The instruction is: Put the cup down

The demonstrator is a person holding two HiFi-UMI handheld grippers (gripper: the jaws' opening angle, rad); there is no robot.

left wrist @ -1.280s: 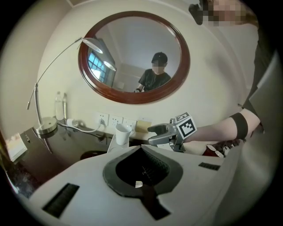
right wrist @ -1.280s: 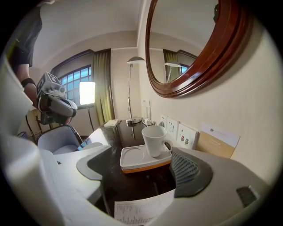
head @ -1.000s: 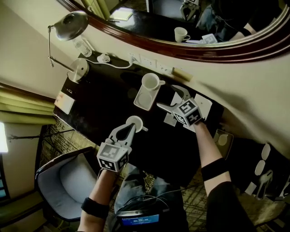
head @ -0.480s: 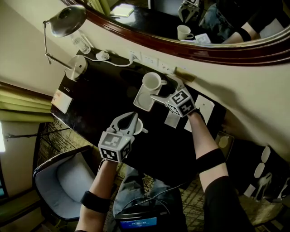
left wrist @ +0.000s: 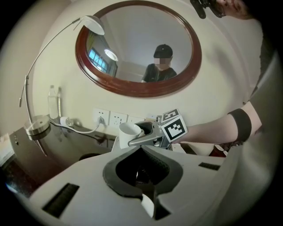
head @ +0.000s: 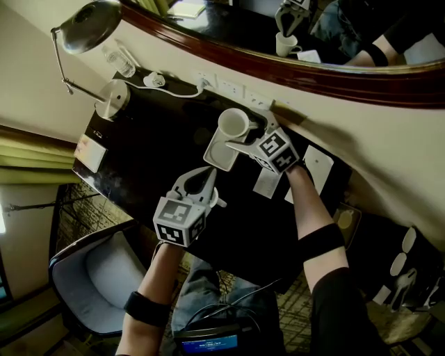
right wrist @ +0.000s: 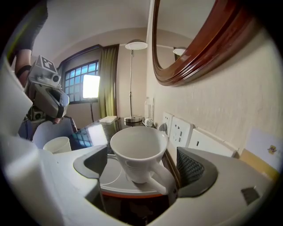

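Observation:
A white mug [head: 233, 124] [right wrist: 139, 152] stands upright on a white tray [head: 221, 156] near the wall, handle toward my right gripper [head: 248, 133] [right wrist: 141, 170]. That gripper's jaws have just been opening and stand wide on either side of the mug, and neither pad touches it. My left gripper [head: 206, 175] [left wrist: 140, 148] is shut with nothing visible between its jaws. A second white cup [head: 217, 201] [right wrist: 57, 143] stands on the dark desk [head: 153, 146], mostly hidden beneath the left gripper. The left gripper view shows the mug [left wrist: 129, 131] ahead.
A desk lamp [head: 87, 17] with a round base [head: 111, 108], a clear bottle [head: 118, 62] and a white cable sit at the desk's far left. Wall sockets [head: 229, 90] lie just behind the mug. White cards [head: 313, 163] lie at right, a chair [head: 104, 278] below left.
Both grippers moved toward the wall. The right gripper has come round the mug on the tray. The left gripper slid forward over the second cup, hiding most of it.

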